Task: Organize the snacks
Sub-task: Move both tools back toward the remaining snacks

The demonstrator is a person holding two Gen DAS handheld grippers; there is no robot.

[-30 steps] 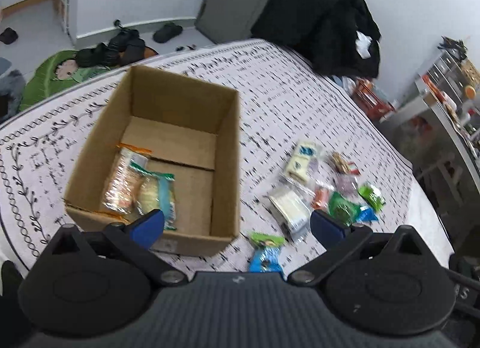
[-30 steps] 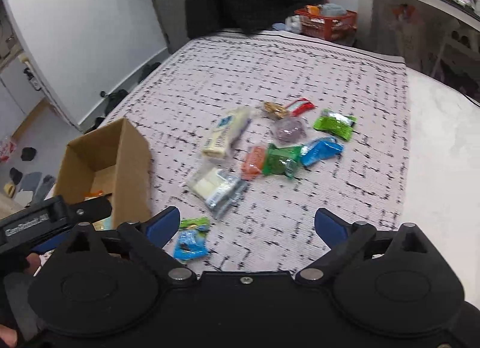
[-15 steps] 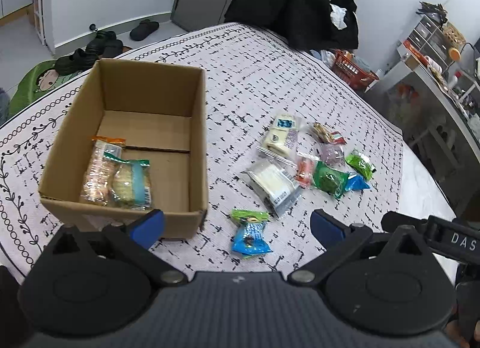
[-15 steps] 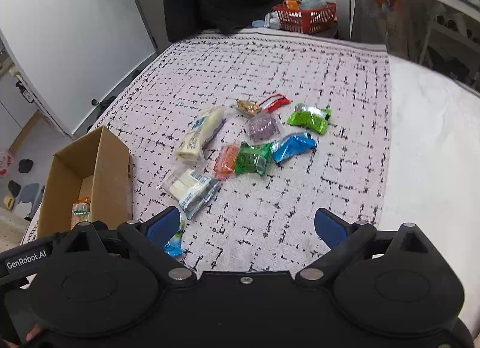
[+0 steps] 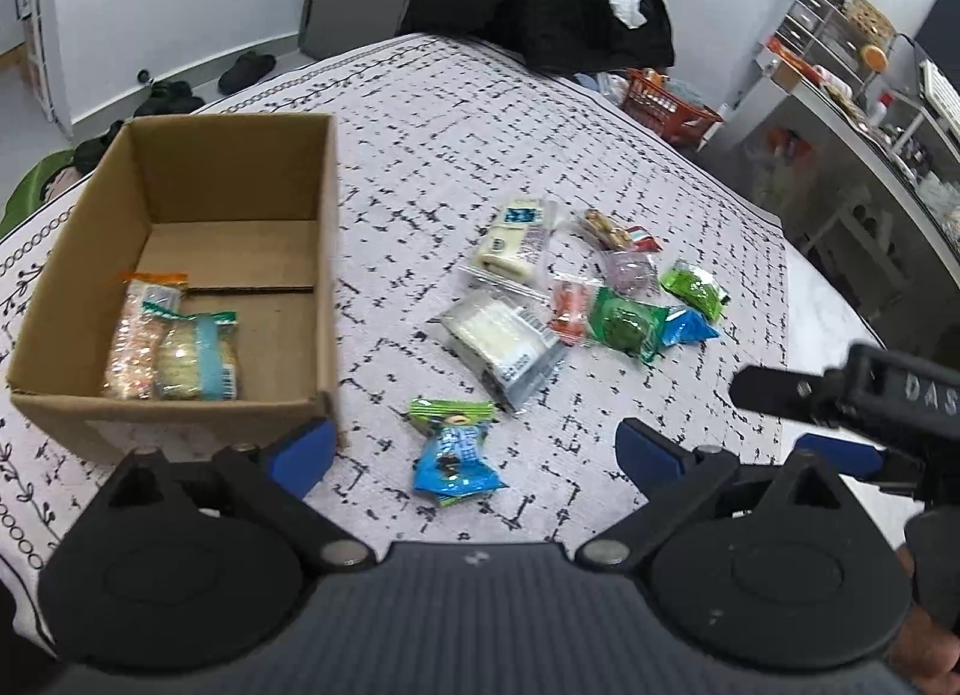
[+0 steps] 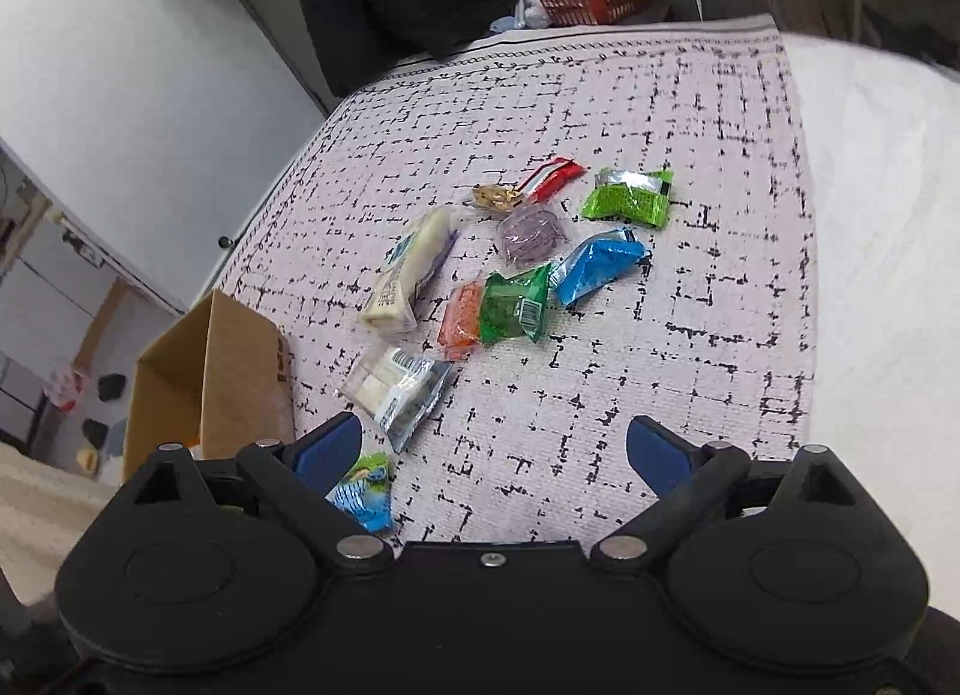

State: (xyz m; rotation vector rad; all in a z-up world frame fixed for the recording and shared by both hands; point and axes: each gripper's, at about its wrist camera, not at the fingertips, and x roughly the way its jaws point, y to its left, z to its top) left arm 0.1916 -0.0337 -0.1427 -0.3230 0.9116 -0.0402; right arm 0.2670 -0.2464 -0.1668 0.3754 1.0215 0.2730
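My left gripper (image 5: 474,446) and right gripper (image 6: 495,452) hover spread wide, empty, above scattered snacks (image 6: 516,308) on the patterned cloth (image 6: 660,335), beside the cardboard box (image 5: 327,251) holding two packets (image 5: 174,344).

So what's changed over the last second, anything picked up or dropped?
Nothing grabbed or released. Both cameras shifted: the left gripper swung right, so the cardboard box slid left in its view and the right gripper came into frame. Both stay open and empty. The two packets in the box and the loose snacks on the tablecloth haven't moved.
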